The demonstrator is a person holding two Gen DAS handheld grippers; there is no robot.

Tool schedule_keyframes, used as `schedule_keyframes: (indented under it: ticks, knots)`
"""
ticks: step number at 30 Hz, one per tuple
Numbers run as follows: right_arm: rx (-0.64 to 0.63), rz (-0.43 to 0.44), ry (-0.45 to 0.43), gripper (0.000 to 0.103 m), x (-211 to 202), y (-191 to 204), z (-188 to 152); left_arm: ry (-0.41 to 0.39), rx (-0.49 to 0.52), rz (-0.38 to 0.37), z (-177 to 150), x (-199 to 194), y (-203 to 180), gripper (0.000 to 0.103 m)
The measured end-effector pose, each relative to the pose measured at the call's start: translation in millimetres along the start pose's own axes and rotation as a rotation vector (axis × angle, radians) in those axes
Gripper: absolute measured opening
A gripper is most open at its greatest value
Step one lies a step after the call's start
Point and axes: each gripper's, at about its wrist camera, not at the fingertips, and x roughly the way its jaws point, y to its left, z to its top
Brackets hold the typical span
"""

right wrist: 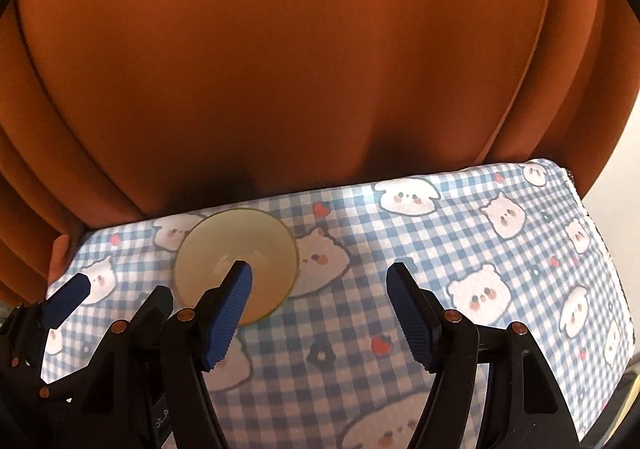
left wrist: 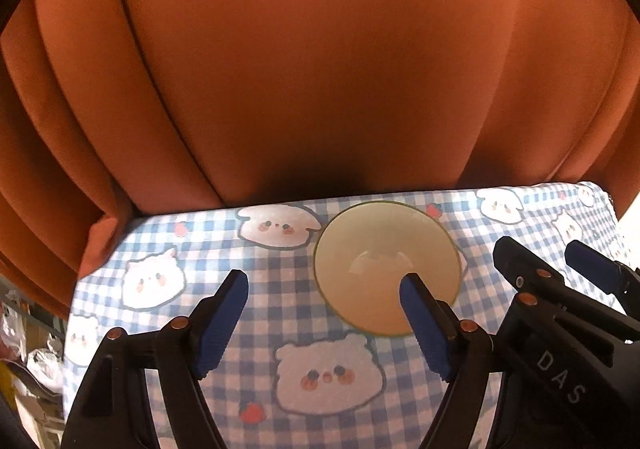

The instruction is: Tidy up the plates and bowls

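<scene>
One bowl (left wrist: pixel 386 269) (right wrist: pixel 236 263) stands upright on the cloth (left wrist: pixel 280 313) (right wrist: pixel 360 329), near the cloth's far edge and close to the curtain (left wrist: pixel 320 69) (right wrist: pixel 280 69). The bowl is pale yellow-green, glossy inside, and appears empty; glare on its bottom makes that hard to confirm.

The left gripper (left wrist: pixel 324 321) hangs over the cloth with its jaws set wide apart and nothing between them. In the left wrist view its right finger (left wrist: pixel 424 325) overlaps the near rim of the bowl; contact cannot be told from this angle. Its left finger (left wrist: pixel 222 325) is over bare cloth.

The right gripper (right wrist: pixel 320 309) is likewise spread, with only cloth showing between the fingers. In the right wrist view its left finger (right wrist: pixel 228 313) overlaps the bowl's near side; again contact is not clear.

The two grippers sit side by side, each showing at the edge of the other's view, with the bowl lying ahead between them.

The cloth is blue-and-white check, printed with white cartoon animals and small red fruits. The curtain is orange and hangs in folds behind it.
</scene>
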Motion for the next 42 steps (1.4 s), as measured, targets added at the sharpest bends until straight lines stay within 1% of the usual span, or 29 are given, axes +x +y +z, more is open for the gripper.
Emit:
schedule_keyframes:
  ticks: [5,6,9,11,13,14,15,17,19,20,22,24,26,33,37,42]
  knots:
    - [-0.012,0.007,0.025,0.073,36,-2,7,0.027,-0.009,0.022,3,31,-4,0.078]
    - [-0.016,0.007,0.035,0.073,44,-2,7,0.032,-0.012,0.020,2,38,-5,0.075]
    - [-0.021,0.042,0.063,0.065,66,-1,8,0.043,-0.012,0.034,1,54,-8,0.067]
    - [-0.020,0.050,0.080,0.062,77,2,7,0.053,-0.006,0.031,0,63,-10,0.062]
    - [-0.022,0.058,0.090,0.058,88,5,5,0.063,-0.005,0.031,0,72,-11,0.059]
    - [-0.024,0.063,0.095,0.057,92,7,5,0.068,-0.006,0.029,1,75,-11,0.055]
    - [-0.026,0.072,0.099,0.053,96,9,4,0.074,-0.005,0.023,1,80,-11,0.050]
    - [-0.037,0.087,0.103,0.046,102,12,3,0.086,-0.002,0.018,1,87,-14,0.046]
    - [-0.060,0.095,0.108,0.037,108,17,3,0.091,-0.010,0.023,1,92,-15,0.045]
    - [-0.060,0.106,0.110,0.035,110,19,3,0.098,-0.015,0.021,1,95,-14,0.043]
    - [-0.059,0.139,0.125,0.027,115,20,4,0.105,-0.019,0.023,0,99,-12,0.039]
    - [-0.064,0.150,0.137,0.022,119,21,5,0.116,-0.024,0.021,-1,103,-10,0.035]
    - [-0.064,0.150,0.144,0.020,121,23,5,0.114,-0.029,0.020,-2,103,-9,0.034]
    - [-0.073,0.142,0.157,0.020,118,26,6,0.131,-0.032,0.010,-2,103,-7,0.034]
    - [-0.055,0.152,0.152,0.020,108,24,7,0.115,-0.029,0.013,0,89,-5,0.034]
    - [-0.062,0.152,0.133,0.020,82,21,10,0.092,-0.026,0.008,2,65,-3,0.034]
